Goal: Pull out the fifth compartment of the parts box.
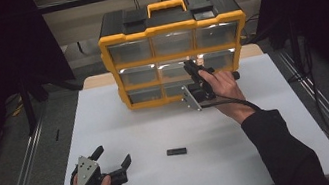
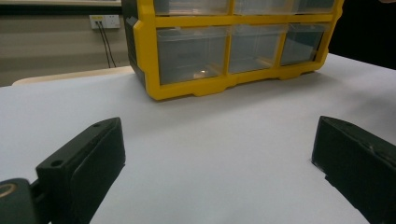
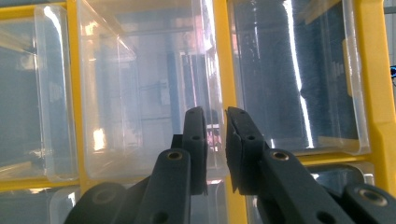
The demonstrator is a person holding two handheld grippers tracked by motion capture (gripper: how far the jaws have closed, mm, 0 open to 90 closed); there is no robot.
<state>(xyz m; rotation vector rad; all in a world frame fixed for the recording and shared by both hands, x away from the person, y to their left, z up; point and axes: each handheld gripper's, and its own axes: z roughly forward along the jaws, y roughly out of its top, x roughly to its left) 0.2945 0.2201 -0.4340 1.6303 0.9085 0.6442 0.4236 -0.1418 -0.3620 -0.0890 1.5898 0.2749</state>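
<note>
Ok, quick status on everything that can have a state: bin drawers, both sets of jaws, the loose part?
Organizer: upright on the table.
Middle drawer: pulled out slightly.
Right gripper: jaws nearly shut on that drawer's front edge.
Left gripper: jaws open, nothing between them.
Small black part: lying loose on table.

Dim surroundings are framing a brightly lit white bench (image 1: 157,124); glare is streaking the clear drawers (image 3: 299,84); close tongs are blurring.
</note>
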